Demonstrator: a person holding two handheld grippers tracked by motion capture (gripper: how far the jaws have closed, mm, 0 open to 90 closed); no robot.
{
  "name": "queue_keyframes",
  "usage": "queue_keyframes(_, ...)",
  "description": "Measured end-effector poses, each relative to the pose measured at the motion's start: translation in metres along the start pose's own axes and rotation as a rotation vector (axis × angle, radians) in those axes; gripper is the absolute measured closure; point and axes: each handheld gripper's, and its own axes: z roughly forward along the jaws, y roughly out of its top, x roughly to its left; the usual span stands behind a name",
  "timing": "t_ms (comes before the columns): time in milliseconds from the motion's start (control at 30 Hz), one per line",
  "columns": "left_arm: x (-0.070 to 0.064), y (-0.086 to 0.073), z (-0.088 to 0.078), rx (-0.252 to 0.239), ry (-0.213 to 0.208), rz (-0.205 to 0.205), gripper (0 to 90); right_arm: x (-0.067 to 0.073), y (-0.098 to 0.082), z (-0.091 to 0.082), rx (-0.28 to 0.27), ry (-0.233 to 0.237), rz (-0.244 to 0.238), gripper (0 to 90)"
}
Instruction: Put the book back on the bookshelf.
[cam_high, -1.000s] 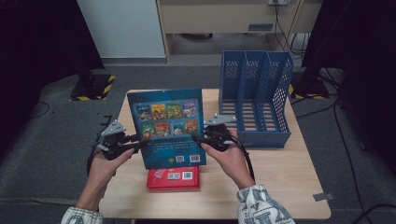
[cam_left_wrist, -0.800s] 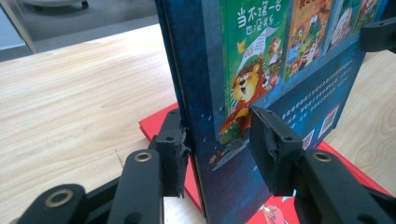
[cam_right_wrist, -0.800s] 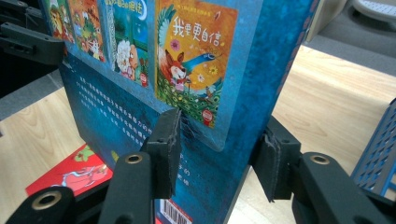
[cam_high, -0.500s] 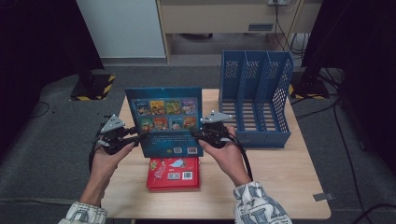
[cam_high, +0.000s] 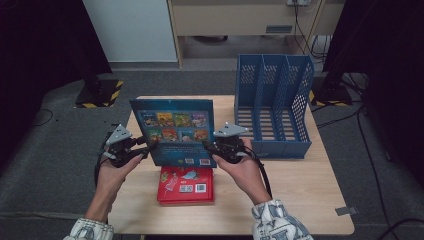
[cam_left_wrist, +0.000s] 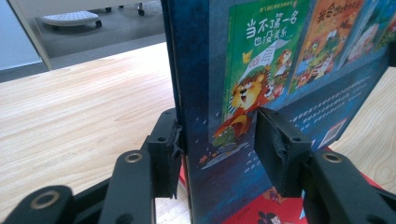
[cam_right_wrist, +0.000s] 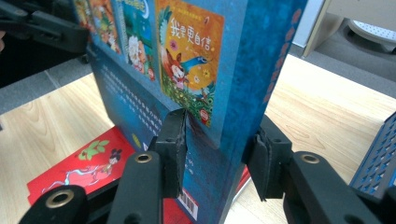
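I have the blue book (cam_high: 175, 131) standing upright above the bench (cam_high: 300, 200), over the red book (cam_high: 186, 186) that lies flat near the front edge. My left tool (cam_high: 145, 149) straddles its left edge, jaws just easing apart, one pad touching and the other off the cover. My right tool (cam_high: 209, 146) has been closing and grips the right edge, left of the blue file rack (cam_high: 272, 102).

Dark blue book (cam_high: 175, 131) at frame centre with a grid of bright orange, green and teal cover pictures, red book (cam_high: 186, 185) with white barcode patches below it, pale wooden table (cam_high: 300, 190), perforated blue file rack (cam_high: 272, 107) at right, black jaws.
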Motion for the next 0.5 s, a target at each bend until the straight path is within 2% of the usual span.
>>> queue_keyframes(200,-0.0025,-0.0001,0.0001,-0.008,-0.006,0.003,47.7,0.0002,-0.0029,-0.0028,-0.013,0.019,-0.015,61.4)
queue_keyframes(300,-0.0026,-0.0013,0.0011,-0.019,-0.004,0.000,46.2,0.0011,-0.0045,-0.0047,-0.020,0.038,-0.017,58.7)
queue_keyframes(500,-0.0033,-0.0021,0.0026,-0.030,0.018,0.000,45.4,0.0025,-0.0052,-0.0058,-0.023,0.051,-0.023,57.1)
